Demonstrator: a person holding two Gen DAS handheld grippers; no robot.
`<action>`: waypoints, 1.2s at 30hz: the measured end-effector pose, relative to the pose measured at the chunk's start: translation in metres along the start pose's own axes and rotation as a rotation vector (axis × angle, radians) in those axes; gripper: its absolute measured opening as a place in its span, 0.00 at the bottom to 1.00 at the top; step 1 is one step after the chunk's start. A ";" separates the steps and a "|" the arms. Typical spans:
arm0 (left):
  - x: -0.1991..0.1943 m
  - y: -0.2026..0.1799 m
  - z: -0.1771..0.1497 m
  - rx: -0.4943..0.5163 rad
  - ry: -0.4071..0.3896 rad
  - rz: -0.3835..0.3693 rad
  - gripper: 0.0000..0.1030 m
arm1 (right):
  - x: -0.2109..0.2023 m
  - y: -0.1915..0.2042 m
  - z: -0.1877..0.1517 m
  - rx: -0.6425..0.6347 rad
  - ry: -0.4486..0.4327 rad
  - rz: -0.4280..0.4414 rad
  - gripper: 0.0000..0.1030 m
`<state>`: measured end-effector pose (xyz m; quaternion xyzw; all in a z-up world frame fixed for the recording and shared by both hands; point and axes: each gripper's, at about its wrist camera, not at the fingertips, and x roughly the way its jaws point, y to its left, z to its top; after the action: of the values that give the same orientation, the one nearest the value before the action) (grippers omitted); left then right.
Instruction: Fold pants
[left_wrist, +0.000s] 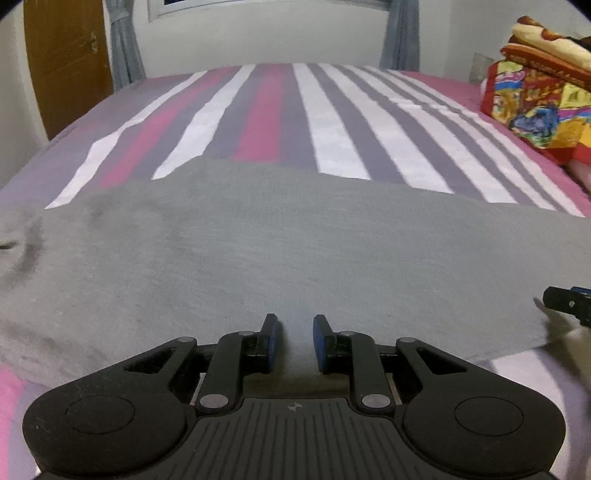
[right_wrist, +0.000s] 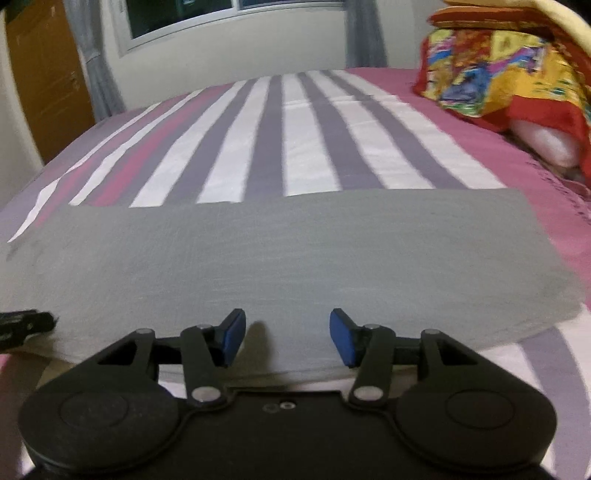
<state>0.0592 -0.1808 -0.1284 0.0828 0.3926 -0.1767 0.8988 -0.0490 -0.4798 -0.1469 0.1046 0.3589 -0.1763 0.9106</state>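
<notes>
The grey pants lie flat across the striped bed, stretching left to right; they also show in the right wrist view with their right end squared off. My left gripper is open with a narrow gap, low over the near edge of the pants, holding nothing. My right gripper is open wider over the near edge of the pants, empty. The right gripper's tip shows at the right edge of the left wrist view. The left gripper's tip shows at the left edge of the right wrist view.
The bed sheet has pink, white and purple stripes. A pile of colourful bedding sits at the far right of the bed, also in the right wrist view. A wooden door and a curtained window are behind.
</notes>
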 end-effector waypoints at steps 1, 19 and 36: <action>0.000 -0.003 -0.001 0.001 0.001 -0.007 0.21 | -0.002 -0.006 0.000 0.008 -0.004 -0.014 0.49; 0.010 -0.009 -0.006 0.033 0.021 0.020 0.22 | 0.008 -0.027 -0.024 -0.015 -0.034 -0.076 0.53; 0.004 -0.036 0.016 0.017 0.058 0.010 0.23 | -0.028 -0.069 -0.006 0.095 -0.017 -0.003 0.55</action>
<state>0.0584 -0.2191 -0.1208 0.0976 0.4168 -0.1733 0.8870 -0.0990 -0.5346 -0.1363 0.1458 0.3422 -0.1953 0.9075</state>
